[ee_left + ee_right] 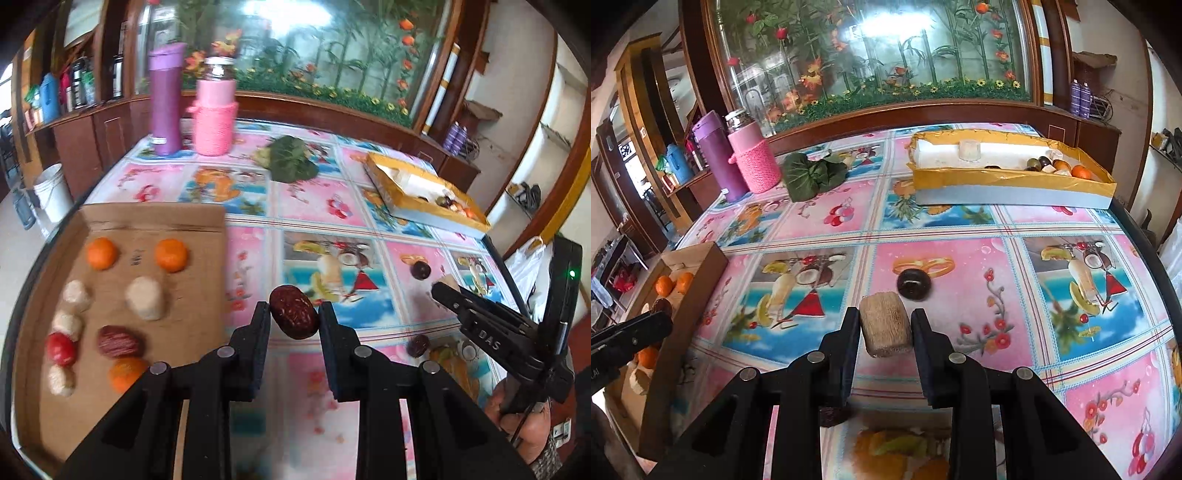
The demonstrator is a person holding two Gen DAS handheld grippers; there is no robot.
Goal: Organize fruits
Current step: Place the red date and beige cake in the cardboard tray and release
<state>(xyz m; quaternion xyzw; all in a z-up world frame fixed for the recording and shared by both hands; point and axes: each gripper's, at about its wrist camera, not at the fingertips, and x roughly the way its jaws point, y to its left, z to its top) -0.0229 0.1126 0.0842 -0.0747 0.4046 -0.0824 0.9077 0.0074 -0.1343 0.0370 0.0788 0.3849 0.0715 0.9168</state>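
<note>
My left gripper (293,314) is shut on a dark red date (293,316) and holds it above the tablecloth, just right of the cardboard tray (110,295). The tray holds oranges (101,253), pale beige pieces (144,297), a second date (119,342) and a red fruit (61,349). My right gripper (884,328) is shut on a beige cylindrical piece (885,329). A dark round fruit (913,284) lies on the cloth just beyond it. Another dark fruit (833,415) lies under the right gripper's left finger.
A yellow box (1012,181) with several mixed fruits stands at the far right. A purple bottle (165,98), a pink flask (216,107) and green leaves (291,158) stand at the back. The right gripper (443,291) shows in the left view, with dark fruits (420,270) nearby.
</note>
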